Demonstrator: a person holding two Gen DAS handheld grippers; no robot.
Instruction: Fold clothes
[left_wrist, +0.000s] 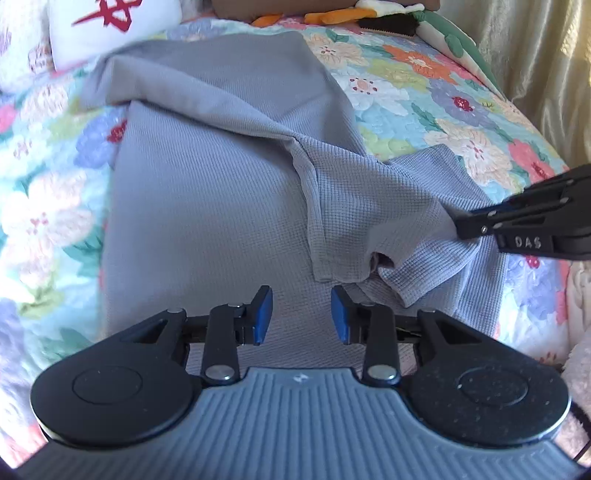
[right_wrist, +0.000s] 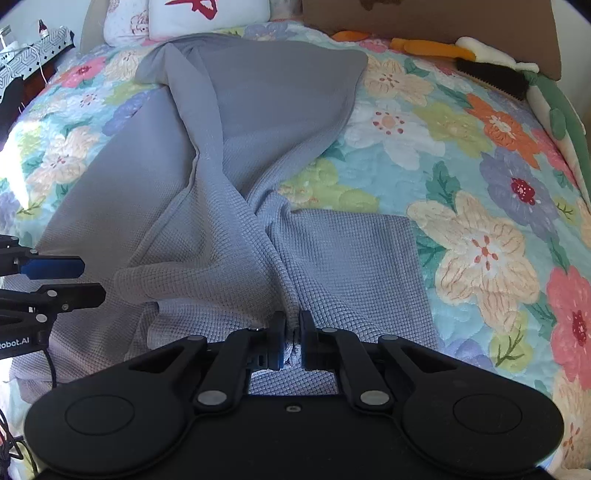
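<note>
Two grippers work over one grey waffle-knit garment (right_wrist: 207, 184) spread along a bed. Nearest, the left gripper (left_wrist: 301, 314) hangs just above the garment's near edge with its blue pads (left_wrist: 263, 314) spread and nothing between them. The right gripper (right_wrist: 292, 339) is pressed together on a pinch of the cloth at the garment's near right, where a sleeve-like flap (right_wrist: 343, 266) lies out to the right. To fold well, the free left gripper would probably do best to take the near edge level with the right one's pinch, so both lift together and the fold line runs straight; the bunched ridge running up the middle looks likely to carry a crease into the fold unless drawn flat first. Beyond, the garment's far half lies smoother. It rests on a floral quilt (right_wrist: 480, 240). Farther off sit a white pillow with red marking (right_wrist: 207, 14), plush toys (right_wrist: 480, 55) at far right, and a cardboard box (right_wrist: 424, 18).
</note>
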